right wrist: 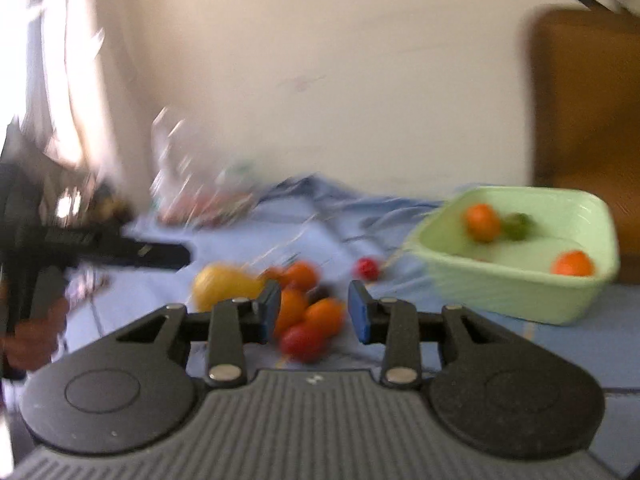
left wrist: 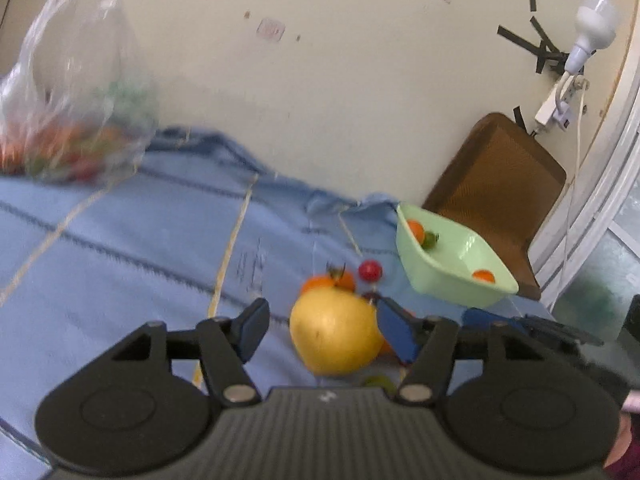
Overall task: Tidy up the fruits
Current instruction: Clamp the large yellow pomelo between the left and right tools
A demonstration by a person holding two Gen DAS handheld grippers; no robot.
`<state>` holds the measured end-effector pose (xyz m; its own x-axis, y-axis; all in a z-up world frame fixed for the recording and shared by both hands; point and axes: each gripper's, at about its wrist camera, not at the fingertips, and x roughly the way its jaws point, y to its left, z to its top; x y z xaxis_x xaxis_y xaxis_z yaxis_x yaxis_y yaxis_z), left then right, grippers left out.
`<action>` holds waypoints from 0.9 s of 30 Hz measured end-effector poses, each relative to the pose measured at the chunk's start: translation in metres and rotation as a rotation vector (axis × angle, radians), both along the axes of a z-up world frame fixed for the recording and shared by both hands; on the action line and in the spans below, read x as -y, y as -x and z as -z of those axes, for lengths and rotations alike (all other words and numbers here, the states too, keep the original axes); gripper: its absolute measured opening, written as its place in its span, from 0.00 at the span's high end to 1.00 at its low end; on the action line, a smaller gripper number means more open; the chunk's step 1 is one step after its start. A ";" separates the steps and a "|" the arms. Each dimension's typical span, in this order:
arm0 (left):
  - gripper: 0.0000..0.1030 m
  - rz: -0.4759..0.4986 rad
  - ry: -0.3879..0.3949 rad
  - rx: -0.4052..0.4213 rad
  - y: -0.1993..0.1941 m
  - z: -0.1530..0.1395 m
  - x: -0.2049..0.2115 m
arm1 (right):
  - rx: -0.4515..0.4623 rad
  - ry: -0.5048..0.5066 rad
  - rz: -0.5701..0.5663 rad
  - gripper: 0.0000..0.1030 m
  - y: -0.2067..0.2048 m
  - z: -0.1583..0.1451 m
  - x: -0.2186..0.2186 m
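Note:
A big yellow fruit [left wrist: 334,332] lies on the blue cloth [left wrist: 140,248] between the fingers of my left gripper [left wrist: 324,330]. Its right pad sits against the fruit, while the left pad stands clear of it, so the jaws are open. Behind the yellow fruit are an orange stemmed fruit [left wrist: 328,280] and a small red one [left wrist: 370,270]. My right gripper [right wrist: 315,314] hovers open over a blurred cluster of orange fruits [right wrist: 316,312] and a red fruit [right wrist: 302,342]. The pale green bowl [left wrist: 440,276] [right wrist: 500,292] holds two orange fruits and a green one.
A clear plastic bag [left wrist: 72,120] of mixed fruit stands at the far left by the wall. A brown chair [left wrist: 500,184] is behind the bowl, with a bulb and cable [left wrist: 592,28] above it. A hand [right wrist: 32,332] holds the other gripper at the left.

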<state>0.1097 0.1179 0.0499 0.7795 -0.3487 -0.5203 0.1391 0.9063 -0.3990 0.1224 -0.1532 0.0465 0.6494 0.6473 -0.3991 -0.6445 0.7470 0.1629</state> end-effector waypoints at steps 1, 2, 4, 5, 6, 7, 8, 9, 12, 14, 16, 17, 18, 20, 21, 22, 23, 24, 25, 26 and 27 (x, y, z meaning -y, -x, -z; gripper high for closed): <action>0.35 0.004 0.008 -0.008 -0.002 0.003 0.002 | 0.033 0.055 -0.018 0.61 0.006 0.003 -0.013; 0.27 0.008 0.015 -0.015 -0.005 0.005 0.005 | 0.058 0.099 -0.029 0.61 0.009 0.006 -0.022; 0.17 0.022 0.014 -0.002 -0.007 0.008 0.009 | 0.092 0.159 -0.057 0.61 0.015 0.009 -0.039; 0.16 0.029 -0.002 0.009 -0.009 0.008 0.014 | 0.101 0.174 -0.065 0.61 0.016 0.011 -0.043; 0.16 0.028 -0.016 0.014 -0.009 0.009 0.017 | 0.111 0.187 -0.070 0.61 0.016 0.011 -0.048; 0.16 0.026 -0.028 0.014 -0.012 0.009 0.021 | 0.123 0.200 -0.070 0.60 0.015 0.011 -0.052; 0.16 0.026 -0.029 0.012 -0.016 0.010 0.023 | 0.130 0.212 -0.068 0.60 0.013 0.011 -0.055; 0.17 0.027 -0.026 0.010 -0.019 0.011 0.026 | 0.133 0.224 -0.066 0.60 0.011 0.012 -0.057; 0.27 0.020 -0.042 0.000 -0.023 0.017 0.030 | 0.139 0.274 -0.056 0.60 0.005 0.014 -0.062; 0.34 0.010 -0.065 -0.001 -0.023 0.021 0.030 | 0.137 0.306 -0.051 0.60 -0.002 0.016 -0.069; 0.34 0.001 -0.030 0.000 -0.021 0.023 0.024 | 0.146 0.326 -0.055 0.59 -0.005 0.018 -0.071; 0.34 -0.001 -0.004 -0.007 -0.021 0.024 0.019 | 0.153 0.329 -0.060 0.57 -0.005 0.019 -0.070; 0.35 -0.001 0.020 -0.012 -0.020 0.024 0.015 | 0.158 0.336 -0.062 0.56 -0.006 0.019 -0.070; 0.35 -0.006 0.047 -0.015 -0.017 0.024 0.010 | 0.163 0.368 -0.060 0.56 -0.008 0.022 -0.075; 0.35 -0.007 0.056 -0.015 -0.014 0.023 0.008 | 0.173 0.377 -0.065 0.56 -0.007 0.023 -0.076; 0.35 -0.008 0.066 -0.016 -0.011 0.023 0.005 | 0.178 0.387 -0.074 0.61 -0.005 0.024 -0.079; 0.35 -0.010 0.072 -0.018 -0.008 0.022 0.002 | 0.183 0.394 -0.078 0.70 -0.004 0.024 -0.081; 0.35 -0.014 0.077 -0.021 -0.005 0.021 0.000 | 0.207 0.403 -0.069 0.70 -0.001 0.024 -0.083; 0.35 -0.016 0.081 -0.024 -0.001 0.020 -0.003 | 0.220 0.410 -0.067 0.71 0.001 0.023 -0.085; 0.35 -0.014 0.084 -0.024 0.003 0.020 -0.005 | 0.224 0.399 -0.063 0.71 0.003 0.021 -0.084; 0.35 -0.007 0.087 -0.022 0.007 0.019 -0.007 | 0.232 0.378 -0.054 0.71 0.005 0.018 -0.081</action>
<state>0.1022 0.1245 0.0314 0.7709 -0.3877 -0.5053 0.1233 0.8692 -0.4788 0.1170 -0.0721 0.0284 0.7187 0.5195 -0.4622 -0.6717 0.6905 -0.2685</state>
